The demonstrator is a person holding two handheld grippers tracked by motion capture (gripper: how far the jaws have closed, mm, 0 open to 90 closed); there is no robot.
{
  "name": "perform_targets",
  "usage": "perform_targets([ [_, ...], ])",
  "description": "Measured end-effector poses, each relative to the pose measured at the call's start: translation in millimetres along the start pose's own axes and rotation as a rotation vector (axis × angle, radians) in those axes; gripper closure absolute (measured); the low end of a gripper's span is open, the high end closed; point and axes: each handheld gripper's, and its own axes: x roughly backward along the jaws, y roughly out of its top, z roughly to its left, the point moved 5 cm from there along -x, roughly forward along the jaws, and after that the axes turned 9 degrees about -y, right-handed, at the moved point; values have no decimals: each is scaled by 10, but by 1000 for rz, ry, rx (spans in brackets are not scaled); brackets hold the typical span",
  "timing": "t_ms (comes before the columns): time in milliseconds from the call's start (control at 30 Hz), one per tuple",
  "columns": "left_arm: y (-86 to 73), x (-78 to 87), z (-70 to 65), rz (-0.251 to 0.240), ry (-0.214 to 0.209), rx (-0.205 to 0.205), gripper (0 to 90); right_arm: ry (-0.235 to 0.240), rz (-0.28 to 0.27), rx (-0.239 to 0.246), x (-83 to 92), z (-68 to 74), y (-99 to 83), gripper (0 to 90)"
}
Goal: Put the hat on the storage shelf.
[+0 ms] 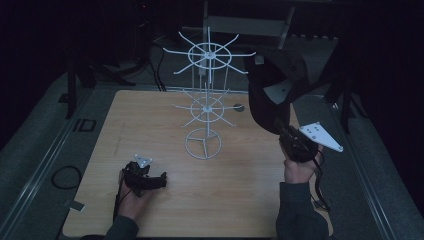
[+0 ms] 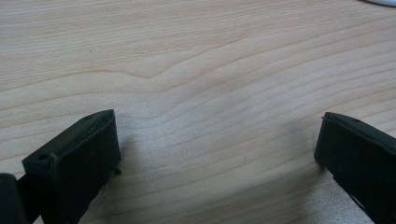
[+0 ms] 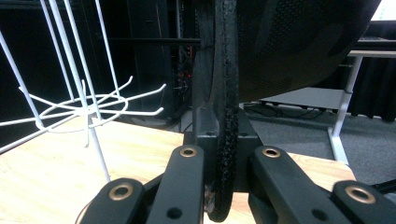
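A white wire rack (image 1: 206, 100) with two tiers of hooks stands on the middle of the wooden table (image 1: 235, 180). My right gripper (image 1: 286, 131) is raised to the right of it and shut on the edge of a black cap (image 1: 270, 92), which hangs up beside the upper tier's right hooks. In the right gripper view the jaws (image 3: 226, 158) pinch the cap's thick edge (image 3: 226, 93), with the rack (image 3: 84, 109) at the left. My left gripper (image 1: 161, 181) rests on the table at the front left, open; bare wood (image 2: 210, 60) lies between its jaws (image 2: 217, 140).
A small grey disc (image 1: 239, 107) lies on the table behind the rack's right side. Metal rails (image 1: 45, 155) border the table, and a cable loop (image 1: 65, 176) lies to the left. A white table leg (image 3: 343, 112) stands in the dark background.
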Motion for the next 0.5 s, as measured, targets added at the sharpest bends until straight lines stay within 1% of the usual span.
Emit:
perform_targets([
  [500,0,0,-2,0,-1,-2,1,-13,-27,18,69,36,45,861],
])
